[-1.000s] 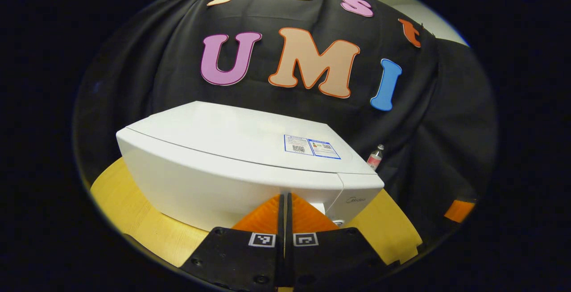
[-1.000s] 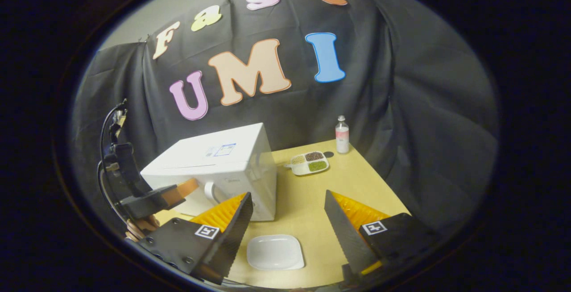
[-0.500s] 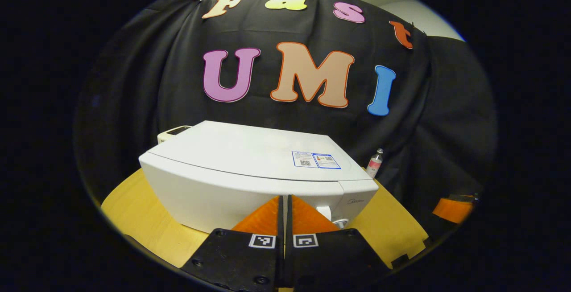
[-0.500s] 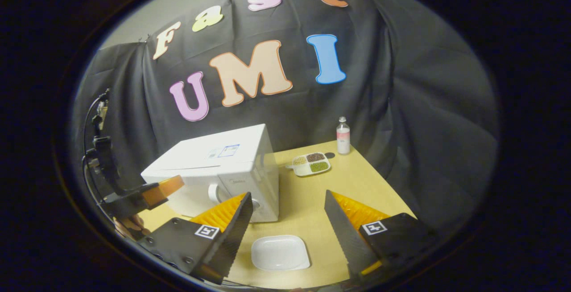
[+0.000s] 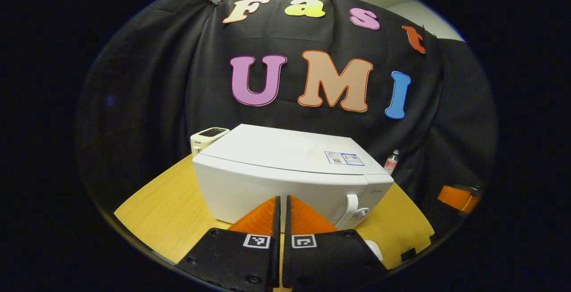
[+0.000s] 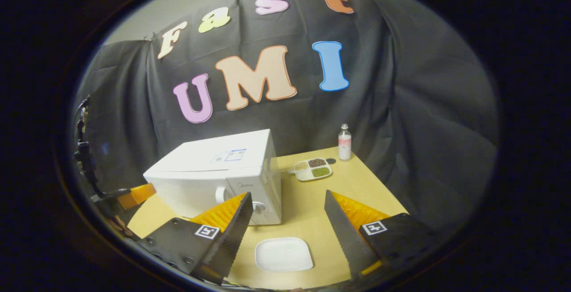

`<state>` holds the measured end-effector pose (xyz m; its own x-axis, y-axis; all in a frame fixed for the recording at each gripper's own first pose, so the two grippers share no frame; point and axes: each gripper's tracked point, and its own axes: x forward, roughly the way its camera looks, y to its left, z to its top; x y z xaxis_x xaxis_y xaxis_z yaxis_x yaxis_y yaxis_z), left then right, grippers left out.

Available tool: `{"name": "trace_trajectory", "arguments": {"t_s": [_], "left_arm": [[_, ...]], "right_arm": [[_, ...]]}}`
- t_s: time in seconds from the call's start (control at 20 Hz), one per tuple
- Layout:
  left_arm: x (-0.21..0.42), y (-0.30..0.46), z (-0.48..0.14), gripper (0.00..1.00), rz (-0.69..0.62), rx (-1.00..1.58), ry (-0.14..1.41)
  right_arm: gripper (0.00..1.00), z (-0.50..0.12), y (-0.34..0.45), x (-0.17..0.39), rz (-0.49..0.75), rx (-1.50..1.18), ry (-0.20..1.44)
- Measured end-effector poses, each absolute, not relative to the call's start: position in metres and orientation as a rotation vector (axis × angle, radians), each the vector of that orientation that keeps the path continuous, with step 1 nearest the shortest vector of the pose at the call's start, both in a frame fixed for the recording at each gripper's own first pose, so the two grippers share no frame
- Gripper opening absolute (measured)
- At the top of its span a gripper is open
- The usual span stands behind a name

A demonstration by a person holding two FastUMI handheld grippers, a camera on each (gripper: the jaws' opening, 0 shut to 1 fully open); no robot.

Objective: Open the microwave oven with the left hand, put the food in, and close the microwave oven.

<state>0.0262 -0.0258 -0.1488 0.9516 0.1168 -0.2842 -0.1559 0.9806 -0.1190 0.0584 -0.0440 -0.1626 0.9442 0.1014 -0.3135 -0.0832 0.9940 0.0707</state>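
The white microwave (image 5: pixel 285 171) stands on the wooden table with its door closed; its handle (image 5: pixel 352 209) and a knob sit at the front right. My left gripper (image 5: pixel 281 203) is shut on nothing, a short way in front of the door. In the right gripper view the microwave (image 6: pixel 214 171) is at centre left, and the left gripper (image 6: pixel 129 195) hovers off its front left corner. A divided dish of food (image 6: pixel 312 168) lies behind the microwave's right side. My right gripper (image 6: pixel 287 196) is open above an empty white plate (image 6: pixel 283 254).
A small bottle (image 6: pixel 344 142) stands at the table's back edge by the black cloth. A small cream appliance (image 5: pixel 208 137) sits behind the microwave's left corner. The bare table (image 5: pixel 165 198) stretches left of the microwave. The right gripper (image 5: pixel 459 197) appears at the far right.
The left gripper has pulled back and away from the microwave's front, still shut; the handle now shows. The right gripper has hardly moved and stays open.
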Motion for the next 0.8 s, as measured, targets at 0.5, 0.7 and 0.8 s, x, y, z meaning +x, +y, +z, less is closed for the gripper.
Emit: {"name": "trace_trajectory", "arguments": {"t_s": [0.5,0.7,0.8], "left_arm": [[0.002,-0.012,-0.137,0.96,0.092,-0.124,0.255],[-0.003,-0.004,-0.123,0.97,0.105,-0.124,0.227],[-0.003,0.002,-0.124,0.96,0.115,-0.119,0.222]], "right_arm": [[0.91,-0.145,-0.019,0.053,0.114,0.036,0.291],[0.91,-0.136,-0.021,0.05,0.099,0.046,0.268],[0.91,-0.132,-0.022,0.051,0.093,0.048,0.258]]}}
